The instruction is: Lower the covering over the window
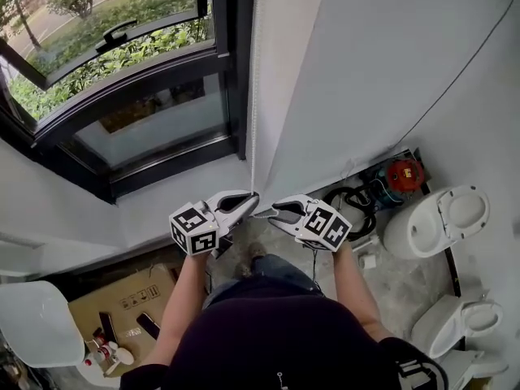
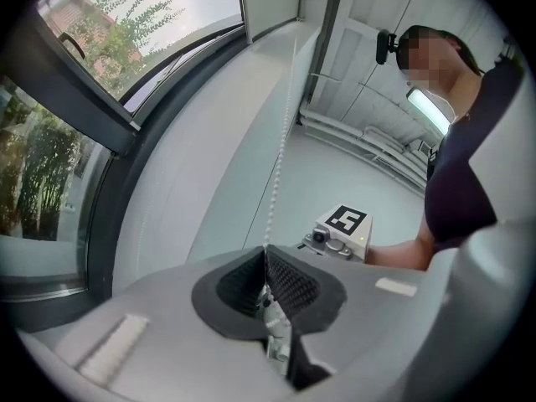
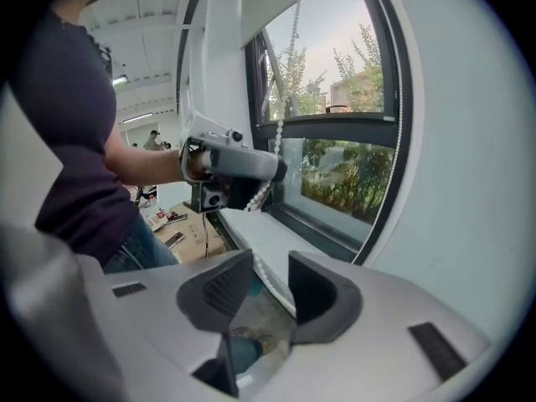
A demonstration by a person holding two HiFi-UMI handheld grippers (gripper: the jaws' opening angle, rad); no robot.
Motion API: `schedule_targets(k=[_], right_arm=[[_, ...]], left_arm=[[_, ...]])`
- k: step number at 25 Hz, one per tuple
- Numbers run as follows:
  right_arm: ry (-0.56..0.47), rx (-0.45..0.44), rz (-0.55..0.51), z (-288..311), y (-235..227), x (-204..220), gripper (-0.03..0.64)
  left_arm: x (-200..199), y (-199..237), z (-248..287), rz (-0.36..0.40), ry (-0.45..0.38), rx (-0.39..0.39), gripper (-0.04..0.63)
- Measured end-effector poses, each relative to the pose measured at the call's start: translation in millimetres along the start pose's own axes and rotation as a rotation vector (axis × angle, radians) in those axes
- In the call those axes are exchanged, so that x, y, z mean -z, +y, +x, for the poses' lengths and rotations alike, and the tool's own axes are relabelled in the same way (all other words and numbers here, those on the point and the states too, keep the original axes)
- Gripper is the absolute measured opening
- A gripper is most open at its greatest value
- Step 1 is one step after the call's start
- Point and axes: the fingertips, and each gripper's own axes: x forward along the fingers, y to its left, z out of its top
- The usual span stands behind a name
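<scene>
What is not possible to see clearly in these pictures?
Top of the white bead chain: left gripper view, too thin higher up.
The white window blind: right gripper view, cut off by the upper edge.
Print on the brown cardboard box: head view, too small.

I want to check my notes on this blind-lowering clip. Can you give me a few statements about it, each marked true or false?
1. The left hand-held gripper is shut on the chain. True.
2. The right hand-held gripper is clamped tight on the chain. False: its jaws stand apart, with the chain running between them.
3. The window sash is fully closed. False: it is swung open.
4. A toilet stands on the floor to the person's right. True.
</scene>
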Motion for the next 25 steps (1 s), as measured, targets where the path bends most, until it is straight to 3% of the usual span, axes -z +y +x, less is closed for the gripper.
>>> schedule_targets(k=[1,5,8,14,18,22,25], right_arm=[[0.011,0.004,0.001,-1,3,6,0.106],[-0.001,0.040,0.020,-6,16,15,0.107],[-0.052,0.053,0.022,-14,26,2,0.109],[-0.376,0.096,0.053,-49,20,-82,0.107],[-0.473,0.074,0.011,-59,24,-135,0.107],[-0.563,0.137,0.093,-70,10,-168,0.097],[-0.665,0.108,0.182,-85,8,-183,0.031]], left_arm=[[3,1,-1,0.007,0.008,-0.004,0.015],[51,1,-4,0.049,0.158,-0.023,0.012],[62,-8,-13,-0.020,0.104,-0.017,0.012],[61,-17,-16,0.003,0.096,-0.009,0.012],[64,-26,-20,-0.009,0.075,-0.004,0.012],[66,-37,-20,-0.008,0.077,0.006,0.012],[64,-40,-20,-0.011,0.050,0.008,0.012]])
